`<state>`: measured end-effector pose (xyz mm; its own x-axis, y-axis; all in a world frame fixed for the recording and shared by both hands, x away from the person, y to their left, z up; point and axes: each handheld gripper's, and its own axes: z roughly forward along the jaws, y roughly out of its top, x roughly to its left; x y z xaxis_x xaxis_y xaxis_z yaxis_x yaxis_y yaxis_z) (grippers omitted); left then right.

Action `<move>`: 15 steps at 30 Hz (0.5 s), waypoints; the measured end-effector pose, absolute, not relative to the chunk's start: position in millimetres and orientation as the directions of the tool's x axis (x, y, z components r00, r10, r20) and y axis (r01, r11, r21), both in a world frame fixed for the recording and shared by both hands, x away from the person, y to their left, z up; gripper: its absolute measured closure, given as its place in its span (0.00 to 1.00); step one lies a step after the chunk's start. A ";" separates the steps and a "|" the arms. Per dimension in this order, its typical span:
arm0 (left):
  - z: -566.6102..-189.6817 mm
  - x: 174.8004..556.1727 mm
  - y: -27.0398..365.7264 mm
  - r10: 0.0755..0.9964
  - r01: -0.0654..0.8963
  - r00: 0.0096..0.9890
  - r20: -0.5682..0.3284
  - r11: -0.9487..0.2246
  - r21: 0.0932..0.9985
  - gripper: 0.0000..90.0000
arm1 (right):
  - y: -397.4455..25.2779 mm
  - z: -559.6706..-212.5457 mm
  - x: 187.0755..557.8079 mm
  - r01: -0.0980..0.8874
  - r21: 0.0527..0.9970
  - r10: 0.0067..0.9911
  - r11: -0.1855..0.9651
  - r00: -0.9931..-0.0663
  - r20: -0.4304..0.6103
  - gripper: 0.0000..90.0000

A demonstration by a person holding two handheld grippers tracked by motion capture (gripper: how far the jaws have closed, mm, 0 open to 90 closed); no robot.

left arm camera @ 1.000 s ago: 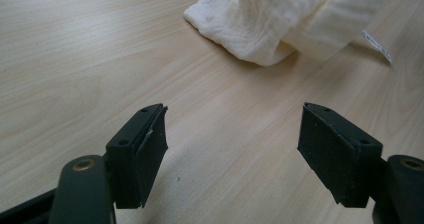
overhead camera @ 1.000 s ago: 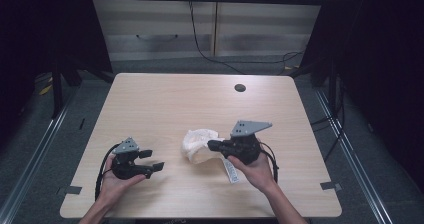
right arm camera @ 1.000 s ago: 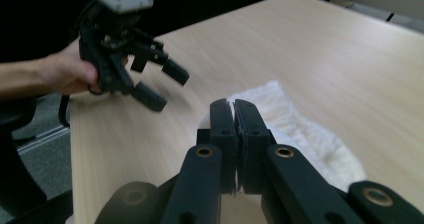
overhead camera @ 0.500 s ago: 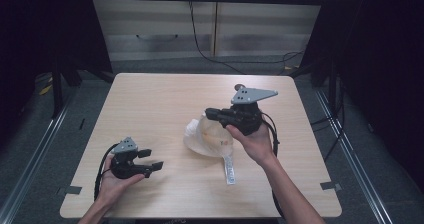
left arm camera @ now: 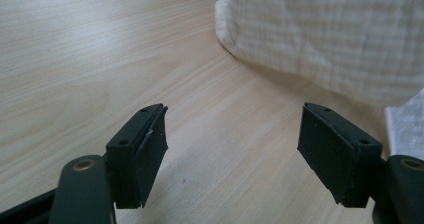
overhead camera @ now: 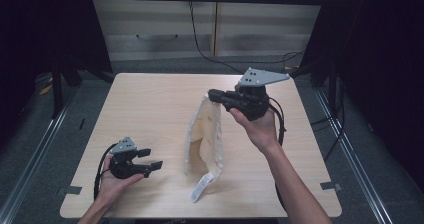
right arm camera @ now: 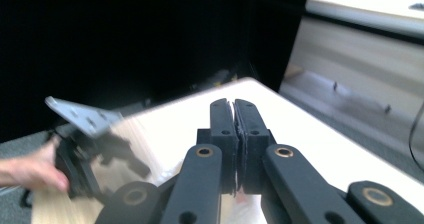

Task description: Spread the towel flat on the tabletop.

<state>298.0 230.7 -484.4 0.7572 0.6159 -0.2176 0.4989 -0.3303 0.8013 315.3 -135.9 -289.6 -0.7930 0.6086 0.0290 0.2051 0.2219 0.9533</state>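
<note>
Cloth [overhead camera: 204,139] hangs below the right claw [overhead camera: 212,94], pinched by one corner; that thin grip could slip. Left claw [overhead camera: 154,165] sits open beside it, low on the worktop [overhead camera: 150,99]

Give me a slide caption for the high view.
Right gripper lifts a cream quilted cloth above the light wooden table; left gripper rests open.

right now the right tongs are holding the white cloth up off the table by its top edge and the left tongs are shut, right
Not quite: the left tongs are open, jaws well apart over bare table, as the left gripper view shows. The right tongs do hold the white cloth up by its top edge.
</note>
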 end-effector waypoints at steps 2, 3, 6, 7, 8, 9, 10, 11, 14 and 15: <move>-484.5 297.6 230.0 0.611 0.497 0.761 -0.220 -0.331 0.802 0.31 | -143.5 -303.8 317.0 0.234 0.947 0.621 0.222 -0.782 0.048 0.98; -484.3 297.6 229.8 0.606 0.493 0.766 -0.215 -0.338 0.802 0.32 | -149.7 -314.2 317.9 0.255 0.940 0.634 0.225 -0.771 0.057 0.98; -484.7 297.2 227.2 0.595 0.493 0.772 -0.224 -0.338 0.801 0.34 | -166.6 -335.6 317.5 0.296 0.930 0.662 0.218 -0.745 0.082 0.98; -484.6 297.3 226.5 0.593 0.495 0.773 -0.226 -0.340 0.800 0.34 | -172.3 -341.5 316.7 0.310 0.926 0.673 0.215 -0.734 0.089 0.98; -484.9 297.1 224.6 0.588 0.496 0.775 -0.232 -0.338 0.800 0.34 | -176.4 -345.8 316.1 0.315 0.925 0.679 0.213 -0.728 0.092 0.98; -484.4 296.7 223.3 0.587 0.491 0.778 -0.225 -0.345 0.800 0.34 | -183.1 -352.7 314.6 0.332 0.920 0.689 0.210 -0.717 0.102 0.98; -483.8 296.2 221.8 0.585 0.489 0.780 -0.222 -0.348 0.800 0.33 | -188.3 -358.3 313.5 0.339 0.917 0.696 0.207 -0.710 0.105 0.98; -483.3 295.8 220.1 0.580 0.488 0.783 -0.224 -0.350 0.800 0.32 | -193.6 -363.7 311.8 0.349 0.914 0.707 0.205 -0.699 0.109 0.98; -482.7 294.4 214.2 0.558 0.482 0.798 -0.227 -0.366 0.796 0.31 | -210.0 -381.9 307.9 0.384 0.904 0.730 0.189 -0.671 0.133 0.98; -482.7 294.0 211.6 0.552 0.487 0.800 -0.235 -0.369 0.792 0.31 | -215.5 -388.3 306.7 0.397 0.900 0.736 0.181 -0.662 0.144 0.98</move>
